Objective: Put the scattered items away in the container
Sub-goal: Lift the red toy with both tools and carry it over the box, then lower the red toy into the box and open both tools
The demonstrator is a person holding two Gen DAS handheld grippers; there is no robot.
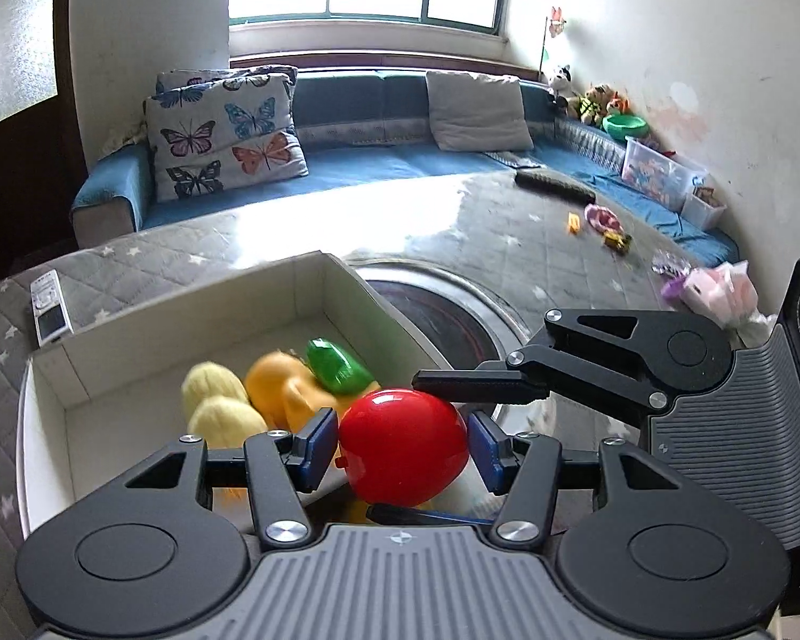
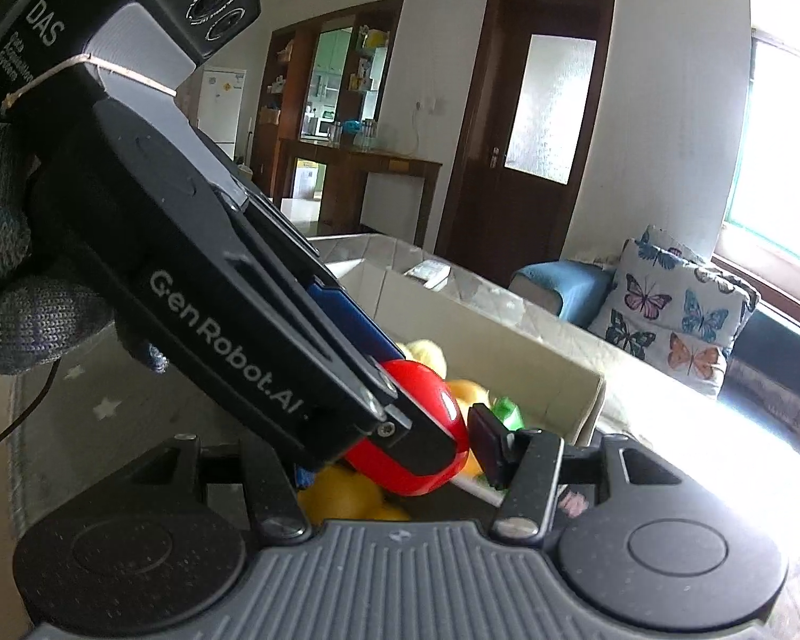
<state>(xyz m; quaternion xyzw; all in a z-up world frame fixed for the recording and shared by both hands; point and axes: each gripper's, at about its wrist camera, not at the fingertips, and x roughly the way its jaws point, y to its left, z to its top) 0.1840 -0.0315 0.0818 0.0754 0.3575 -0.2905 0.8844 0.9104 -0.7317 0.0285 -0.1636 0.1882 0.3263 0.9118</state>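
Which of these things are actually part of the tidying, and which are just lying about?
Part of the job: red toy between the left gripper pads, white box, yellow, orange and green toys inside.

Lying about: remote, butterfly cushions, sofa.

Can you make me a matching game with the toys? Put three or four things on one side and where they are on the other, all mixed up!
Things:
1. red toy apple
2. green toy
3. remote control
4. butterfly pillow

Places:
A. on the blue sofa
B. lying on the grey star mat, outside the box
C. between the left gripper's blue pads
D. inside the white box, by the orange toy

Pairs: 1-C, 2-D, 3-B, 4-A
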